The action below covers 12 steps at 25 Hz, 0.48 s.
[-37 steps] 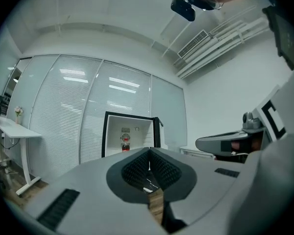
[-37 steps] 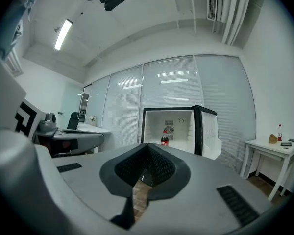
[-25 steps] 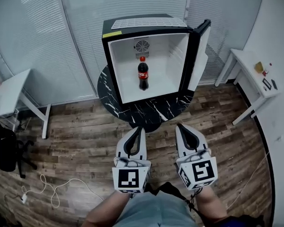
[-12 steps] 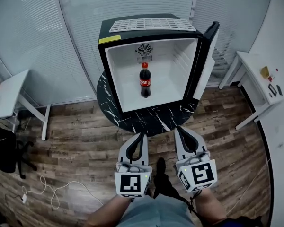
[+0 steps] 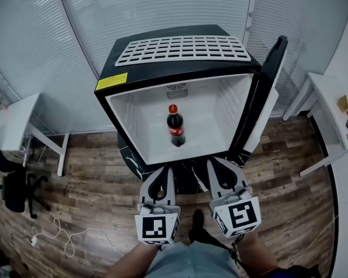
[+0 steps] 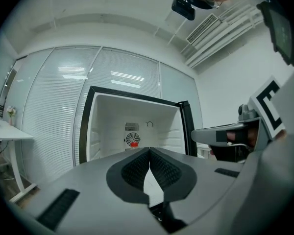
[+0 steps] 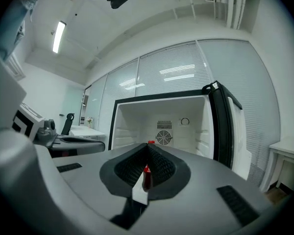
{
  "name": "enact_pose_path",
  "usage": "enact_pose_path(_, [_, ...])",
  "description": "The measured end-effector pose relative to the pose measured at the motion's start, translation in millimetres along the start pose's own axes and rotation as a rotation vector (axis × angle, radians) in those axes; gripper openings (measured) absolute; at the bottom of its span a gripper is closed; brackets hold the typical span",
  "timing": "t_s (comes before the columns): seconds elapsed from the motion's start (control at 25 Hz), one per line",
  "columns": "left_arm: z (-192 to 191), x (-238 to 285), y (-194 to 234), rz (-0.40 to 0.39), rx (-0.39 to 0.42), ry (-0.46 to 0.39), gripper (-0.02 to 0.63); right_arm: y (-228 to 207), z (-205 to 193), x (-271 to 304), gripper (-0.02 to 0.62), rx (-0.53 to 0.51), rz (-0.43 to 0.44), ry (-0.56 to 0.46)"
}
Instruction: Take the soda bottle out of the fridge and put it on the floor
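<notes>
Soda bottle [image 5: 175, 126], dark-bodied and red-capped, is pictured standing upright at the middle of the fridge [image 5: 140, 116], on its white interior floor and apart from every wall. The fridge door [image 5: 269, 91] is swung wide open at 3 o'clock, and the black cabinet is carried on a round, dark marbled counter [image 5: 189, 171].

Two hand-held grippers are held side by side at 6 o'clock of the bottle, just short of the fridge's front edge, and both are pointed toward the open cabinet at 12 o'clock. The left gripper [image 5: 166, 171] is clenched, its pads brought together with nothing between them. The right gripper [image 5: 214, 162], at 3 o'clock of the left, is likewise clenched at the tips and empty.

Wooden floor [image 5: 93, 178] is spread around the counter. A white desk [image 5: 14, 126] and a black office chair [image 5: 14, 191] are placed at 9 o'clock, a white cable [image 5: 64, 237] is trailed across the boards at 7 o'clock, and a second white desk [image 5: 336, 117] is set at 3 o'clock.
</notes>
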State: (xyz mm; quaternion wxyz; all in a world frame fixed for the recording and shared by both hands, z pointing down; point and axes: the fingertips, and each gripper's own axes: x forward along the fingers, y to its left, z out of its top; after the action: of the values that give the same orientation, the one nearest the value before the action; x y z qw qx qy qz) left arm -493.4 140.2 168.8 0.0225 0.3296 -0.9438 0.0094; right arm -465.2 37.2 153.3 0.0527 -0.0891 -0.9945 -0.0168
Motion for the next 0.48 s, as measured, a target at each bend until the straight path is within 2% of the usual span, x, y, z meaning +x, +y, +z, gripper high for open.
enact_pose_path(0.28, [23.0, 71.7, 21.0, 0.12, -0.007, -0.033, 0.017, -37.0, 25.8, 74.0, 0.017, -0.034, 0.122, -0.044])
enact_pose_path(0.48, [29.7, 92.4, 29.9, 0.169, 0.005, -0.049, 0.017, -41.2, 33.3, 100.3, 0.017, -0.052, 0.18, -0.063])
